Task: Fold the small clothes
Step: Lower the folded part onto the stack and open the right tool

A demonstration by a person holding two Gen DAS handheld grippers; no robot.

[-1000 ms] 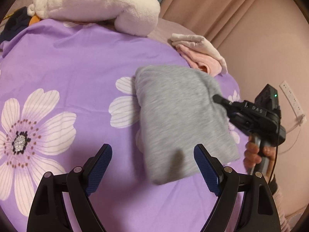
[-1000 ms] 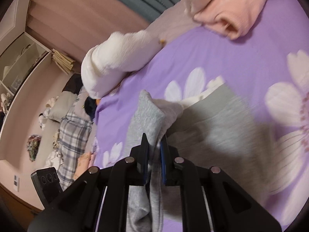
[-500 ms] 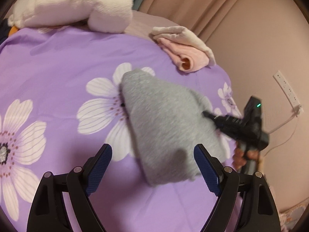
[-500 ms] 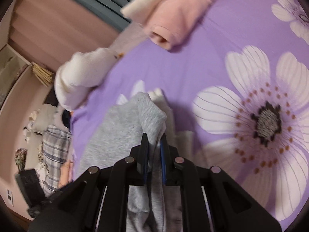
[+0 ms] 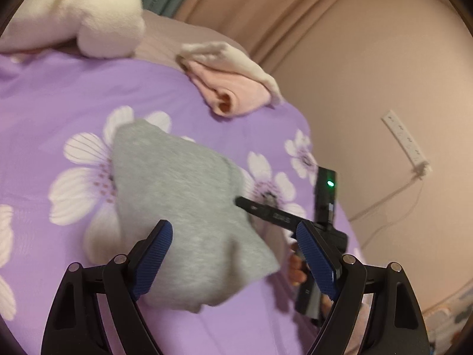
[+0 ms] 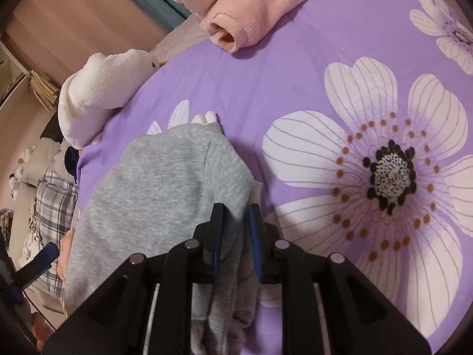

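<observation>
On the purple bedspread [image 6: 266, 82], right gripper [image 6: 235, 222] jaws opening around grey garment [image 6: 165, 189]; left gripper [image 5: 233, 254] wide, empty.

I see warm, dim indoor light with a pinkish cast in both views. Fisheye bending curves the edges into dark corners. The folded grey knit garment [image 5: 183, 207] looks smeared by motion blur in my left view; it casts a soft shadow on the purple flowered bedsheet [image 6: 295, 88].
</observation>
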